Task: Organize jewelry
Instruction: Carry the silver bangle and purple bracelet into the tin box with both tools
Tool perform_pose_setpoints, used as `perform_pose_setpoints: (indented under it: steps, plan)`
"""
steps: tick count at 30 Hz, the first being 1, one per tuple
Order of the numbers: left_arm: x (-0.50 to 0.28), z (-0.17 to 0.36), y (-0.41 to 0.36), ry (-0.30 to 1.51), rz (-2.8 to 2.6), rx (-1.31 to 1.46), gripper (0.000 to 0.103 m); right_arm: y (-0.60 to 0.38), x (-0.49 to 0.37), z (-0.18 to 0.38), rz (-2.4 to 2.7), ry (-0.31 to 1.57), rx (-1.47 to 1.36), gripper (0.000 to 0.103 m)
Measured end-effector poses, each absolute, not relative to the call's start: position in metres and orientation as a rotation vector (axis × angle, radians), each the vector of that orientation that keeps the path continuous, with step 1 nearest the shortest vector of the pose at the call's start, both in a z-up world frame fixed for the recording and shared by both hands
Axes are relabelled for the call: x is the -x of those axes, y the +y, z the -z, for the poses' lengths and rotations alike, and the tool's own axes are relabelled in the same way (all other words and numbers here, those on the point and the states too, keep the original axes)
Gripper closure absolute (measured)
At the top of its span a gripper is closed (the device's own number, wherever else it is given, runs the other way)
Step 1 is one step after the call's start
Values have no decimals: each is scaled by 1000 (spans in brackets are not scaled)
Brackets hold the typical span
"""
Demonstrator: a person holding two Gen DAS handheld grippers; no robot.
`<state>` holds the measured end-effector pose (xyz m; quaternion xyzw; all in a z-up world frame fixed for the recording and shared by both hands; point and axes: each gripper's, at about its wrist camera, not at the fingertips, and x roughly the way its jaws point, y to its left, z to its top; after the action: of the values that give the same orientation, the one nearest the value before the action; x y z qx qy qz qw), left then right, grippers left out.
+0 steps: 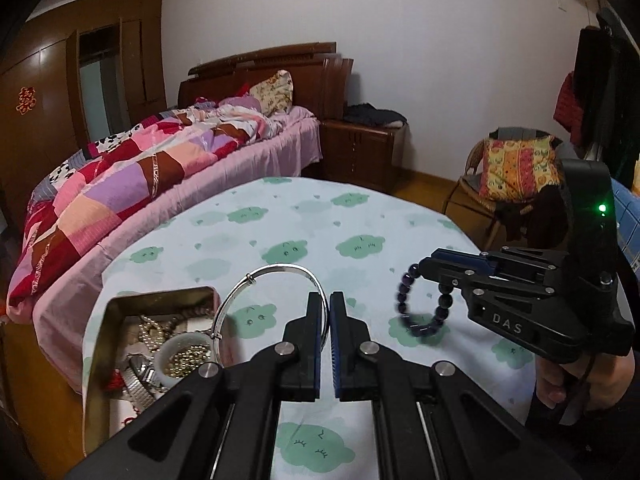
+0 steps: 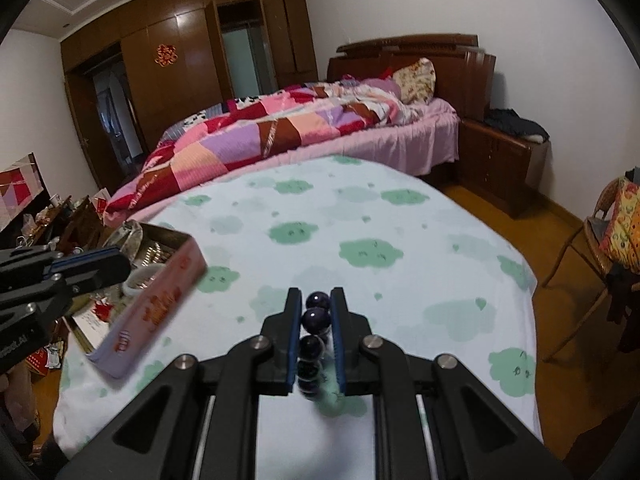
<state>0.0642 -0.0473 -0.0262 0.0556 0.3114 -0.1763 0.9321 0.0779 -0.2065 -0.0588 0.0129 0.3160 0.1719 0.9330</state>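
Note:
My left gripper [image 1: 329, 300] is shut on a silver bangle [image 1: 256, 284], which hangs out to the left above an open tin box [image 1: 160, 300]. The tin holds several pieces of jewelry: a white bangle [image 1: 182, 356], gold beads and a metal watch band. My right gripper [image 2: 316, 300] is shut on a dark purple bead bracelet [image 2: 316, 318]; in the left wrist view the bracelet [image 1: 424, 300] dangles from the right gripper [image 1: 426, 268] above the table. The left gripper [image 2: 116, 262] shows at the left of the right wrist view, over the tin box [image 2: 160, 300].
The table [image 1: 280, 220] has a pale cloth with green cloud prints. A bed with a patchwork quilt [image 1: 132, 176] lies behind it, with a nightstand [image 1: 360, 148] beside it. A chair with a yellow cushion [image 1: 516, 168] stands at right. A person's hand [image 1: 580, 384] holds the right gripper.

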Motion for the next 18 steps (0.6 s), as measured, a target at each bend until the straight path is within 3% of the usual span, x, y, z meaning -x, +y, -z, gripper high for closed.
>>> perform_pose_setpoints:
  steps: [18]
  plan:
    - [-52,13,4,600,284,-41,100,-151,-59,-3,-481,511,47,87]
